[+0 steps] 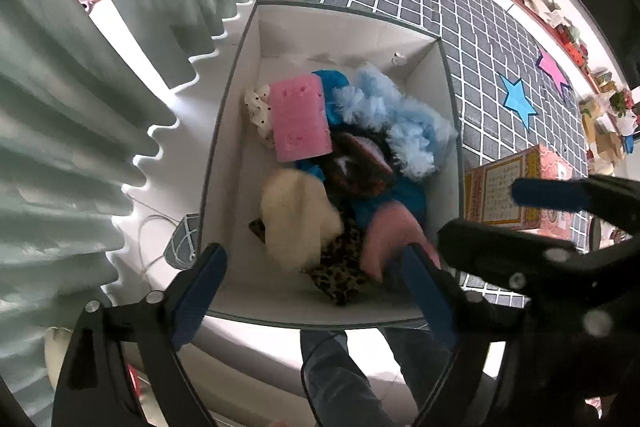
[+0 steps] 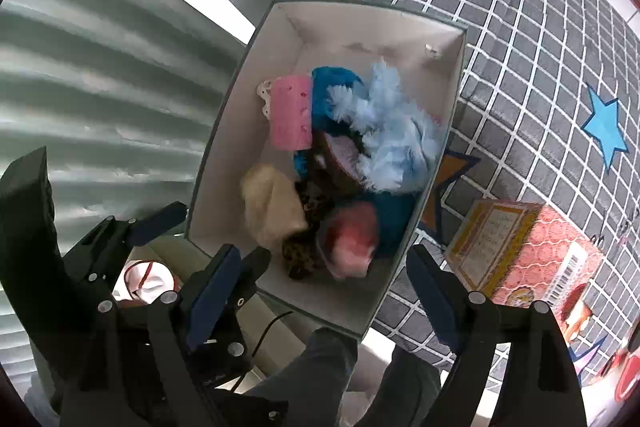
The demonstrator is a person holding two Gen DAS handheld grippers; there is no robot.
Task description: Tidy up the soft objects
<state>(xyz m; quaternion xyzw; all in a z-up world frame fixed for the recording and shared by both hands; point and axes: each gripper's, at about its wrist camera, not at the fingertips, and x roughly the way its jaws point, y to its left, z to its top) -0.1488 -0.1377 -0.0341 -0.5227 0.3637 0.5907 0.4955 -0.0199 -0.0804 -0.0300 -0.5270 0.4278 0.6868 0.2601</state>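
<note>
A white-lined box [image 1: 236, 75] [image 2: 224, 163] stands on the floor below both grippers. It holds a pink sponge [image 1: 298, 119] [image 2: 290, 117], a light-blue fluffy piece [image 1: 400, 123] [image 2: 396, 143], a cream plush [image 1: 296, 219] [image 2: 272, 207], leopard-print cloth [image 1: 340, 275] and a blurred pink soft piece [image 1: 390, 239] [image 2: 352, 241]. My left gripper [image 1: 316, 291] [image 2: 204, 243] hangs open over the box's near end, with nothing pressed between its pads. My right gripper [image 2: 322, 291] [image 1: 520, 219] is open too, above the near rim, and holds nothing.
A grey grid-pattern mat [image 1: 492, 39] [image 2: 520, 27] with blue and pink stars lies right of the box. A red and yellow carton [image 1: 508, 187] [image 2: 520, 255] sits on it close to the box. Pale curtains [image 1: 80, 107] hang on the left. A person's trouser legs [image 1: 352, 379] show below.
</note>
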